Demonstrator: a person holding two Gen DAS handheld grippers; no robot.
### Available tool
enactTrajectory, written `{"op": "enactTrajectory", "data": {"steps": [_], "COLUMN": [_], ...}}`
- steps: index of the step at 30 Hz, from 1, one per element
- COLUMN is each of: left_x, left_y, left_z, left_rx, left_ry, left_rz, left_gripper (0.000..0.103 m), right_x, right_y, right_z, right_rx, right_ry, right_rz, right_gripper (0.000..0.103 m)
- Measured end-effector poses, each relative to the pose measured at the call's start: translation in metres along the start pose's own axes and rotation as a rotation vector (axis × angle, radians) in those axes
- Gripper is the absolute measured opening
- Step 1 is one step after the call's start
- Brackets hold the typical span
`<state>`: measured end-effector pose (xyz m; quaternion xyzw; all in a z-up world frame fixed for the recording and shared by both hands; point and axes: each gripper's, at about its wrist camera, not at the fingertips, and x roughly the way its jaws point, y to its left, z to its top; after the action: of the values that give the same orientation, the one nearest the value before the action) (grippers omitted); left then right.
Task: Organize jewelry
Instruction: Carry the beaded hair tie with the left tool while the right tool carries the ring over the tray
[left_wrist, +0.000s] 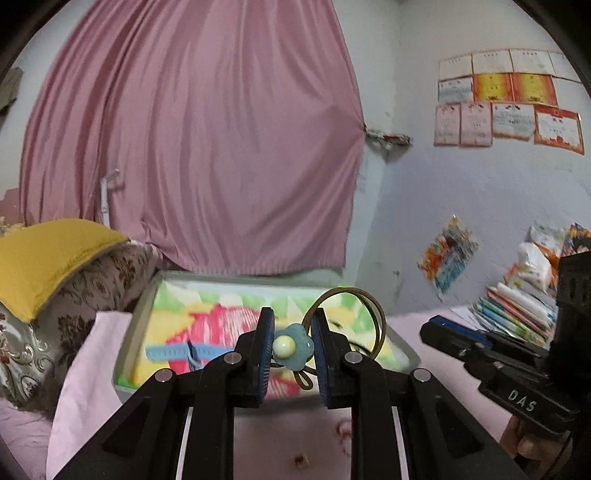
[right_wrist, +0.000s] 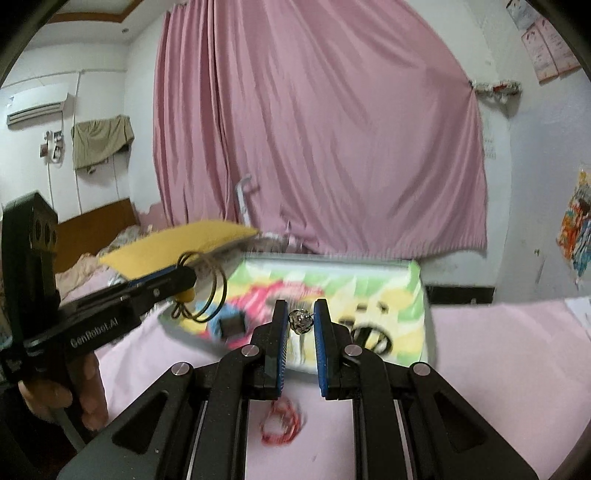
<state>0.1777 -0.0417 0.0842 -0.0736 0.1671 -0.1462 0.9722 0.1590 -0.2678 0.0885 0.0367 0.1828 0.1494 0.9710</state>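
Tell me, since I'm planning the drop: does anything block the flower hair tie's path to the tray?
Nothing visible does. The left gripper holds the blue flower hair tie with olive elastic loops just before the colourful-lined grey tray, open air between; a blue watch lies inside.

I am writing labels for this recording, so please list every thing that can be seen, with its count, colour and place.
hair tie: 1, blue flower charm, brownish loop, held above tray
silver ornament: 1, held above tray
tray: 1, grey rim, colourful lining, on pink bed
blue strap: 1, in tray
red bracelet: 1, on sheet before tray
curtain: 1, pink, behind
pillow: 1, yellow, left of tray
certificates: several, on wall
books: a pile, right
left hand-held gripper: 1, black
right hand-held gripper: 1, black
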Motion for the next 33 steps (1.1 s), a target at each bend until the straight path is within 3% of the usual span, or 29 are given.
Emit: {"op": "enactTrajectory", "data": {"steps": [9, 15, 19, 22, 26, 33], "left_x": [0.024, 0.057, 0.086, 0.109, 0.129, 0.15], "left_y": [0.004, 0.013, 0.022, 0.031, 0.041, 0.046], "left_z": [0.021, 0.031, 0.031, 0.028, 0.019, 0.013], "left_rx": [0.014, 0.019, -0.003, -0.027, -0.049, -0.027], "left_ry": [-0.081, -0.067, 0.019, 0.133, 0.239, 0.34], "left_rz": [0.063, 0.1, 0.118, 0.144, 0.164, 0.208], "left_gripper": [0.019, 0.019, 0.019, 0.019, 0.019, 0.019], "right_x": [0.023, 0.056, 0.082, 0.1, 0.125, 0.157], "right_y": [0.001, -0.002, -0.006, -0.01, -0.021, -0.038], "right_z": [0.034, 0.042, 0.041, 0.038, 0.024, -0.004], "right_rx": [-0.047, -0.069, -0.064, -0.053, -0.004, 0.033], "right_ry": [-0.091, -0.086, -0.029, 0.031, 0.146, 0.31], "right_rz": [-0.037, -0.056, -0.052, -0.04, 0.002, -0.004], "right_gripper": [0.012, 0.012, 0.012, 0.012, 0.012, 0.012]}}
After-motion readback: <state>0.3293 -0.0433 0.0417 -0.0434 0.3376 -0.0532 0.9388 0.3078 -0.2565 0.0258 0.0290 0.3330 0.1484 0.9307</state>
